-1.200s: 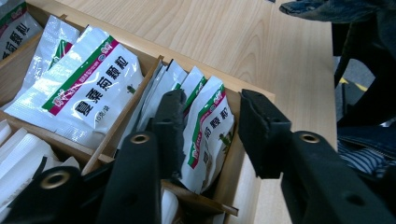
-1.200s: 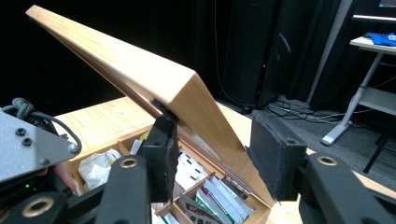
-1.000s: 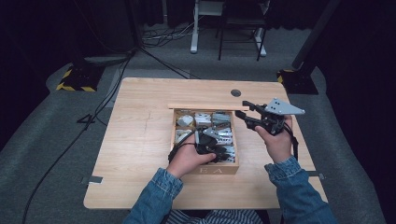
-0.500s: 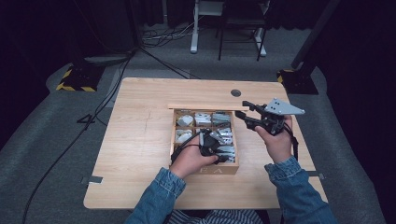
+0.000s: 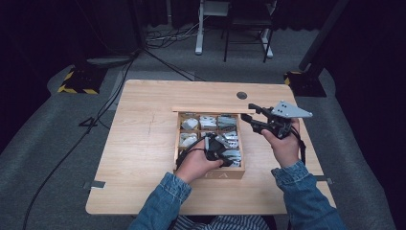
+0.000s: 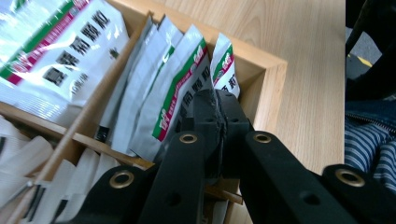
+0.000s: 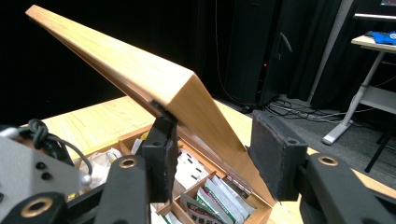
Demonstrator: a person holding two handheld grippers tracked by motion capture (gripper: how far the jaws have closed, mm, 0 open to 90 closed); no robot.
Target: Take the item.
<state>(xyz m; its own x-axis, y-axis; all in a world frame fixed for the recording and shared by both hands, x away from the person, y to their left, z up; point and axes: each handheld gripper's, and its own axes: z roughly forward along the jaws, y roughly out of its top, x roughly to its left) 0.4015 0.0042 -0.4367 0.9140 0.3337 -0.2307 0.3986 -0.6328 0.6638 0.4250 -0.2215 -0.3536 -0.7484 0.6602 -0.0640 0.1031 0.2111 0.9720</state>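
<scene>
- A person seated at the bottom of the high view works a wooden box (image 5: 209,168) at the centre of a light wood table (image 5: 143,143), a gripper in each hand.
- The right gripper (image 7: 212,154), right of centre in the high view, holds up the box's lid (image 7: 140,74); its jaws straddle the lid's edge with one pad against the wood, though whether both press on it cannot be told. Propping the lid appears meant to keep the compartments open to the other hand.
- The left gripper (image 6: 221,116) reaches down into a compartment by the box's corner, at the centre of its own view. Its jaws have just been closing and now stand shut together on the top edge of a sachet (image 6: 184,88).
- The sachet is a flat, glossy, silver-white packet with a green and red stripe and dark printed characters, standing on edge in a row of like packets (image 6: 140,102) — upright filing that leaves each top edge free to pinch.
- More packets (image 6: 56,51) lie flat in the neighbouring compartment at the upper left of the left gripper view.
- Judged from the grip, lifting one sachet out looks to be the step in hand.
</scene>
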